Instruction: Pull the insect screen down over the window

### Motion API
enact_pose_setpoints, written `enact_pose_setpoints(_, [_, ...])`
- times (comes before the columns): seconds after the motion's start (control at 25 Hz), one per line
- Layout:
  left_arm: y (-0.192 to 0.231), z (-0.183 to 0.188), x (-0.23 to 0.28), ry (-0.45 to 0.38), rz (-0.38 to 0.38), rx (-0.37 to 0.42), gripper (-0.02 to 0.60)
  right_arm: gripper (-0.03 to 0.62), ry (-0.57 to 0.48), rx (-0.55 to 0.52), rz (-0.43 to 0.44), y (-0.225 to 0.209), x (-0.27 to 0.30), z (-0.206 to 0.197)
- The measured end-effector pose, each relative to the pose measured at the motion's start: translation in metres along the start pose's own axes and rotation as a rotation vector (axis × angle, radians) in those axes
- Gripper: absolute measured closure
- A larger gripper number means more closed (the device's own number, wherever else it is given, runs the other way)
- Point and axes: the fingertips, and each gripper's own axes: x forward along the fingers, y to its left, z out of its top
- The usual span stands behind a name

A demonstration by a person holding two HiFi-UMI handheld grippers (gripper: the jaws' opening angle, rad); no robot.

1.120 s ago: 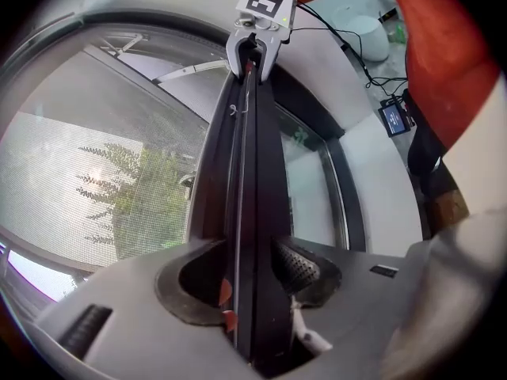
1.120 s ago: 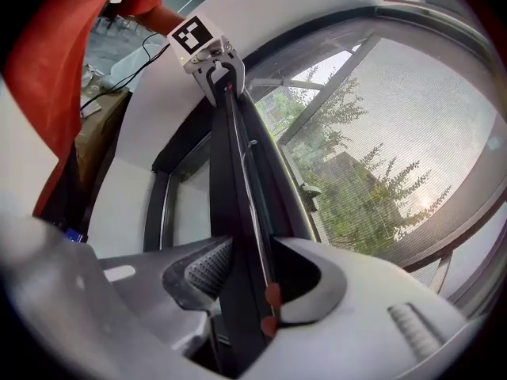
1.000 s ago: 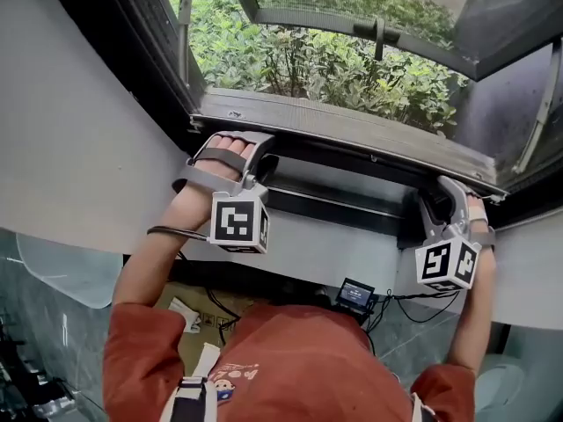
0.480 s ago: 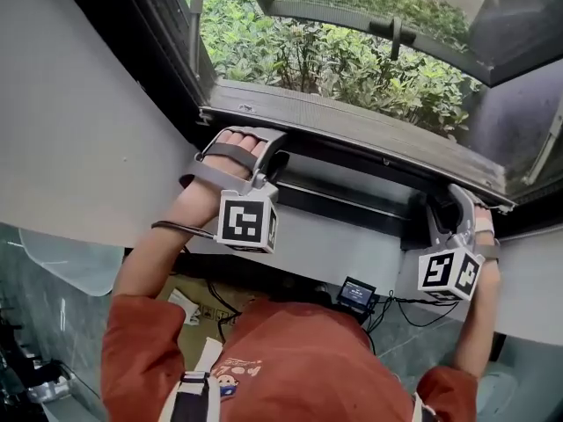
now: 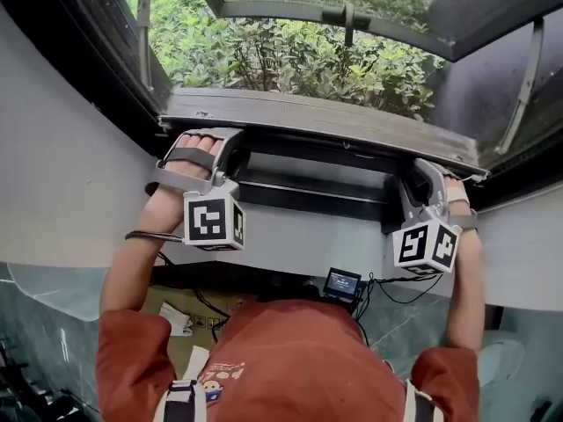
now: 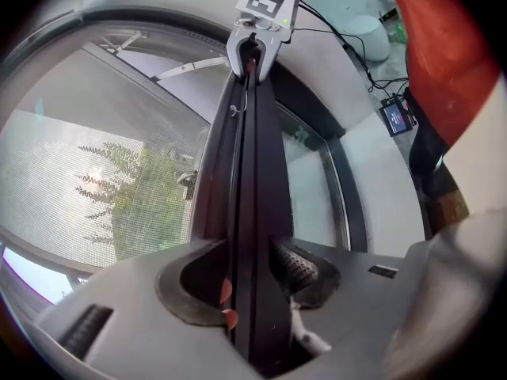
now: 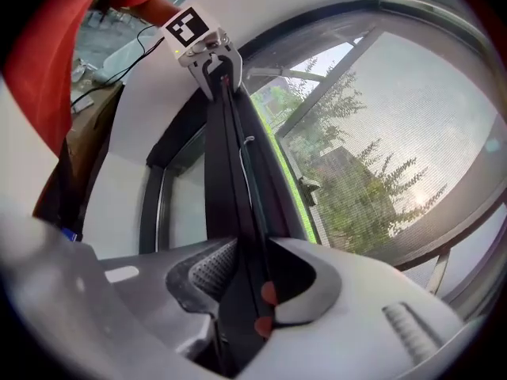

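Screen bar (image 5: 325, 123) spans the window opening just above the dark lower frame (image 5: 308, 192), with green bushes (image 5: 290, 60) beyond. Left gripper (image 5: 230, 139) clamps the bar near its left end; right gripper (image 5: 420, 172) clamps it near its right end. Jaws of the 2 grippers have just been closing, bar between them, pads against it. Mesh (image 6: 103, 188) stretches beside the bar.

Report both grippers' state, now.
Left gripper: jaws just closed in, clamped on the screen bar.
Right gripper: jaws just closed in, clamped on the screen bar.
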Motion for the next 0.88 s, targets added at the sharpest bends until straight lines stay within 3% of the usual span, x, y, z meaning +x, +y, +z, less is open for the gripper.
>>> enact_pose_setpoints(0.44, [0.0006,0.0028,0.0011,-0.065,0.079,-0.034,0.419,0.465,-0.071,0.054,-0.065,-0.0027,-0.0033,-0.0003])
enact_pose_setpoints(0.72, [0.0032,0.0039,-0.0024,-0.058,0.094,-0.063,0.413,0.453,-0.091,0.090,-0.083,-0.0044,-0.0047,0.0006])
enact_pose_setpoints(0.88, [0.0020,0.0062,-0.0068,-0.083,0.115,-0.105,0.410,0.450,-0.128,0.165,-0.106,-0.0079,-0.0085,0.0009])
